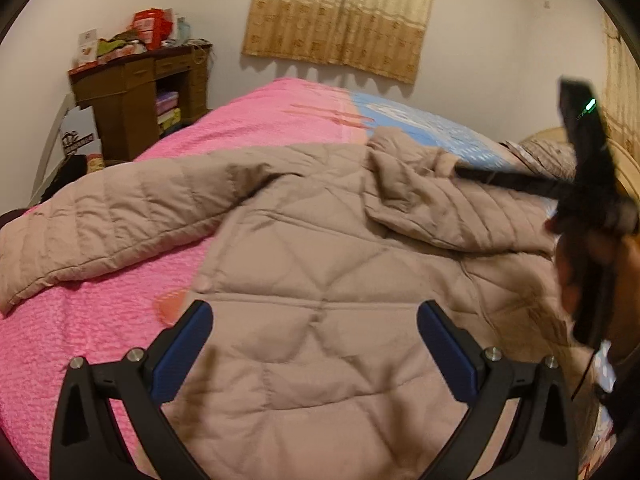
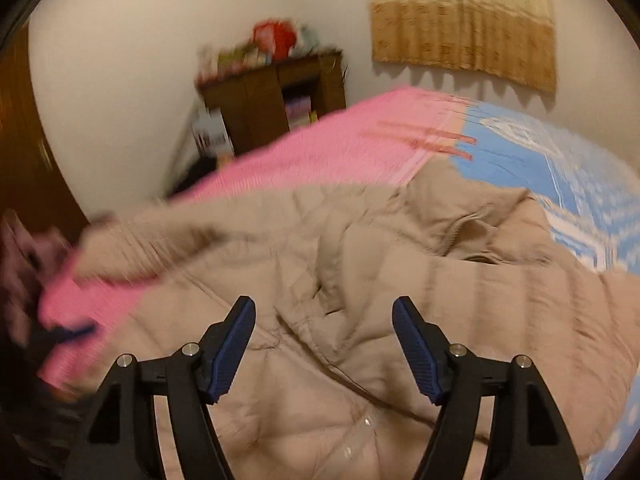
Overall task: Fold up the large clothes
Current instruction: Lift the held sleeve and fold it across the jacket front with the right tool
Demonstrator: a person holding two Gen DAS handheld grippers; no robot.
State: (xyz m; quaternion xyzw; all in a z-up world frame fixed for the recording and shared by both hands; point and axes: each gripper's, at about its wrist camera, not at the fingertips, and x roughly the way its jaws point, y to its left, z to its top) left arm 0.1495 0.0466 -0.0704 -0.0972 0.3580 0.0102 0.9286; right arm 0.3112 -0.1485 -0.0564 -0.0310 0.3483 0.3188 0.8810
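Blue-padded jaws of the left gripper [image 1: 314, 316] stand wide apart over the quilted back of a beige coat [image 1: 320, 248], gripping nothing. Its right-hand twin, the right gripper [image 2: 324, 312], also gapes with nothing between its pads, above the coat's rumpled collar end. That coat lies spread across a bed [image 1: 80, 332] with a pink cover, one sleeve [image 1: 100, 220] stretched out to the left and the other folded in over the body. Beyond stand a cluttered brown cabinet [image 1: 132, 96] and a tan curtain [image 1: 340, 12].
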